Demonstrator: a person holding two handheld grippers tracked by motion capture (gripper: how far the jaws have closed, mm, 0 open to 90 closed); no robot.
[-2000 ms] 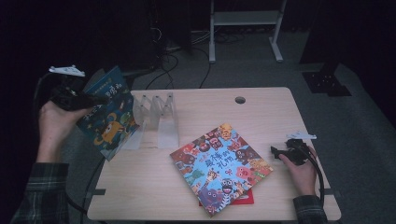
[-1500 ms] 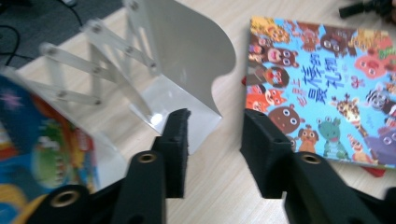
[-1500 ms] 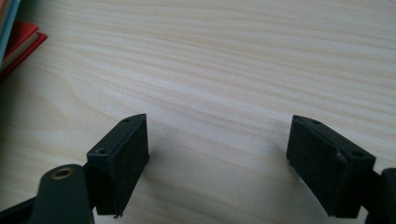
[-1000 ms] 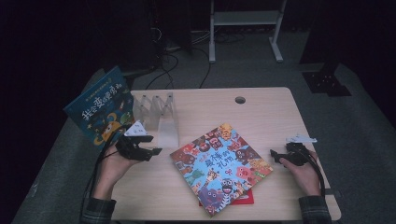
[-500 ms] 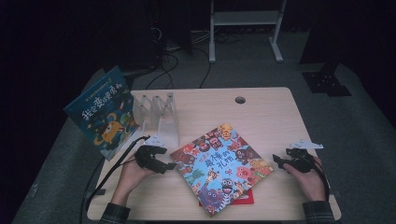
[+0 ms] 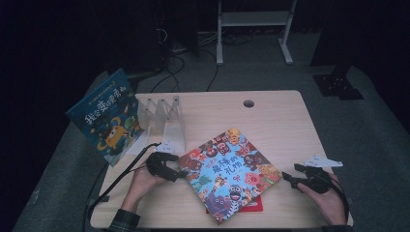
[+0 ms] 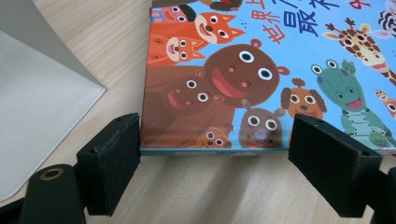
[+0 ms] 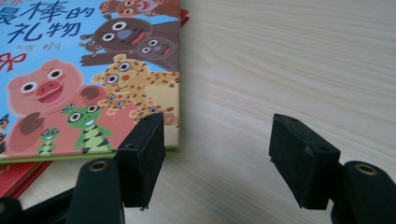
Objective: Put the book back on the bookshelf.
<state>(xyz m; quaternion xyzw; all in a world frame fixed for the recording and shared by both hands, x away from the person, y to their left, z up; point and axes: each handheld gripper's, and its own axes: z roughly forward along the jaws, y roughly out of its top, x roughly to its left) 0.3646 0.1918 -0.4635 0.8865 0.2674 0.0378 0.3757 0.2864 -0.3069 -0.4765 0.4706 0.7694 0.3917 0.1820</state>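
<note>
- Since a second ago: left gripper point(image 6: 178, 170) down from beside the clear rack point(image 6: 162, 121) to the animal book point(image 6: 227, 174), jaws opening; right gripper point(image 6: 290, 177) closing slightly.
- High view: animal book flat on table point(image 6: 280, 121), between both grippers.
- Left gripper view: jaws released, at the book's edge point(image 7: 210, 150).
- Right gripper view: jaws apart, gripping nothing, book corner point(image 8: 170, 126) just beside one pad.

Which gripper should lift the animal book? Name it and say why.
Probably left: the left gripper, jaws just opened, sits at the animal book edge; the right gripper stands beside its corner.
</note>
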